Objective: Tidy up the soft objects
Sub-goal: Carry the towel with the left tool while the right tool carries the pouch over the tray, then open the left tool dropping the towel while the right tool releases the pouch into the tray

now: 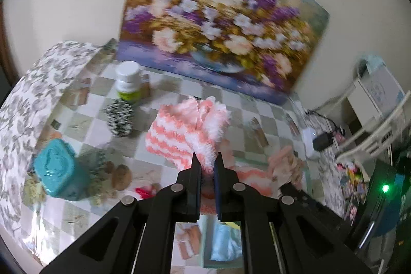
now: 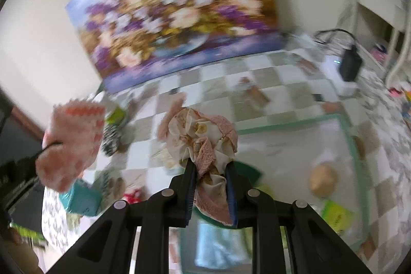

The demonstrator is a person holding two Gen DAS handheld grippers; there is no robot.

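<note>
Closest to my lens on the left side is the left claw (image 1: 207, 161), pinched down tight on one fluffy edge of the pink-and-white striped sock (image 1: 187, 130). The rest of it hangs forward off the tips, clear above the checkered counter (image 1: 159, 84). My guess is it weighs next to nothing and is super floppy, so a pinch at the edge is fine, but it'll swing and drape wherever it wants. The fuzzy pile probably gives decent friction. That claw points steeply down toward the counter.

Over to the right side: the right claw (image 2: 209, 168) is clamped on the bunched floral cloth with pink lace trim (image 2: 203, 138), which balloons up past the tips while a tail hangs down between the fingers. Thin, limp and slippery-ish I'd say, so grabbing the whole wad is safer than one corner. It's angled steeply down too, over a shallow green-edged tray (image 2: 282, 123).
</note>
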